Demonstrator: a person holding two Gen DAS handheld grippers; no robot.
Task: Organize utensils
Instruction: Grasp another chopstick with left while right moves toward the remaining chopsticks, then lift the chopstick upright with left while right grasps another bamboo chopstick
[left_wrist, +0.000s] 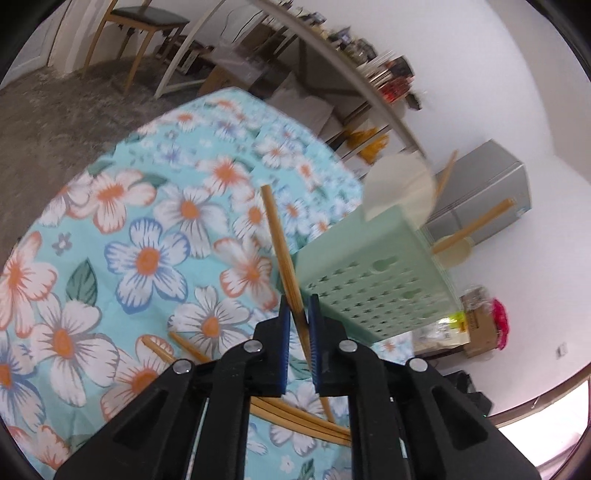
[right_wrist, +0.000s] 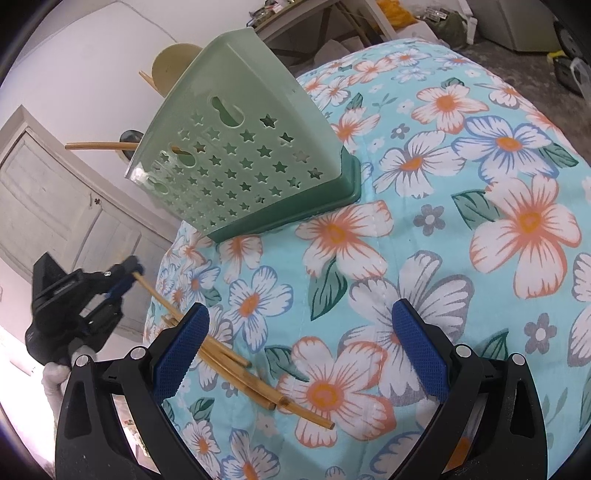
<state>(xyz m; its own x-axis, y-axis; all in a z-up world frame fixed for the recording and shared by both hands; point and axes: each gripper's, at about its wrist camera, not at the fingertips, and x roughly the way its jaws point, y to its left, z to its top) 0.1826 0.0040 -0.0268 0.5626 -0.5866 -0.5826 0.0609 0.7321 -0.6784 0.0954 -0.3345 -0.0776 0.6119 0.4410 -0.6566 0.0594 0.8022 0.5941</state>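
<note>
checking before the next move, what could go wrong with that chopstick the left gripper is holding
1. The left gripper pinches the chopstick near one end, so it could pivot or slip.
2. The green holder already has utensils sticking out, which could block it going in.
3. The loose chopsticks lie near the tablecloth edge and could get knocked off.

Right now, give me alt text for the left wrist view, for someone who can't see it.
The left gripper has its jaws shut on one wooden chopstick, lifted at a slant over a floral tablecloth. A green utensil holder with star-shaped holes stands to the right, already holding utensils. More chopsticks lie on the cloth below the jaws.
</note>
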